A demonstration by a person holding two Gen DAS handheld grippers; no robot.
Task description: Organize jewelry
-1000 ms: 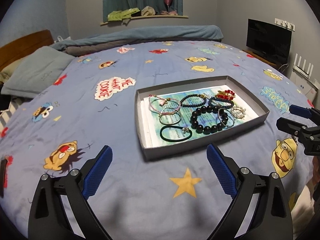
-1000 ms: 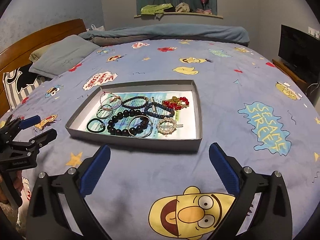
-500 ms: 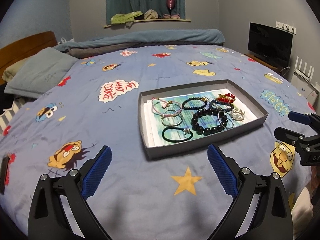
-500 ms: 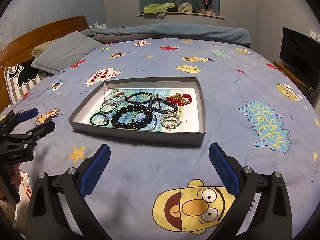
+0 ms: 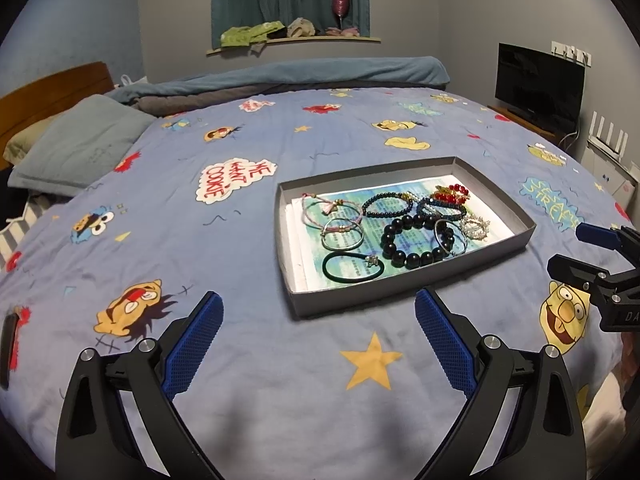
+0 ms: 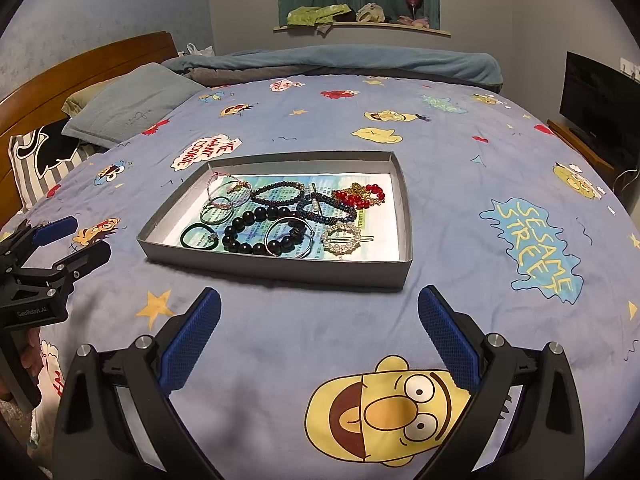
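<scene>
— Where is the jewelry seen?
— Bracelets, a black bead bracelet (image 5: 416, 240) among them, are gathered in a grey tray (image 5: 404, 286) at centre frame on a cartoon-print bedspread (image 5: 200, 240).

— And the claws?
— The left gripper (image 5: 318, 334) and right gripper (image 6: 320, 332) are held spread wide at the lower edge, nothing gripped.

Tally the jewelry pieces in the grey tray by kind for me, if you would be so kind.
Beaded bracelets: 4
Metal bangles: 2
Pink cord bracelet: 1
Hair tie: 1
Pearl hair clip: 1
Total: 9
</scene>
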